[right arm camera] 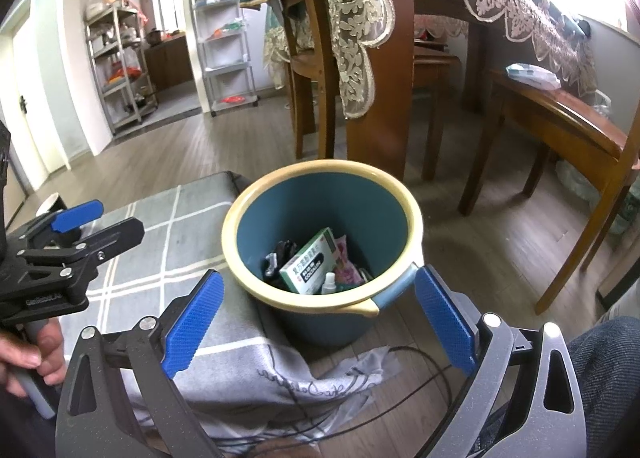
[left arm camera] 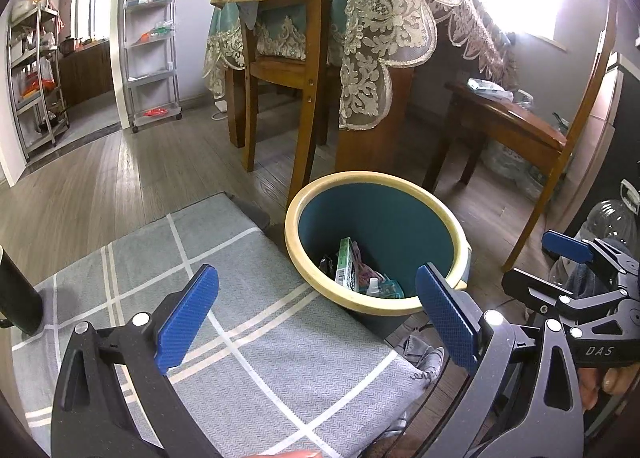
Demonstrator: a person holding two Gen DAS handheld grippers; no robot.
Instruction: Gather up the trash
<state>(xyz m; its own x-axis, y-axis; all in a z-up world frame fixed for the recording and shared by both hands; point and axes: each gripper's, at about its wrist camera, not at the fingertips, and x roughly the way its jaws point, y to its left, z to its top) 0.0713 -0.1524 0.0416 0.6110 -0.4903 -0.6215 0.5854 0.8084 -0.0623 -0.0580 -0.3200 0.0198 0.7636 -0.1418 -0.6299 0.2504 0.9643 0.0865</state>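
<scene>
wood floor: blue bin holds green box, small bottle, wrappers; both tools released.

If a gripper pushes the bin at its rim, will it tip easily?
Probably yes. The bin looks like thin plastic and holds only a few light items, such as a green box. It stands on smooth wood floor, so it may slide first.
</scene>
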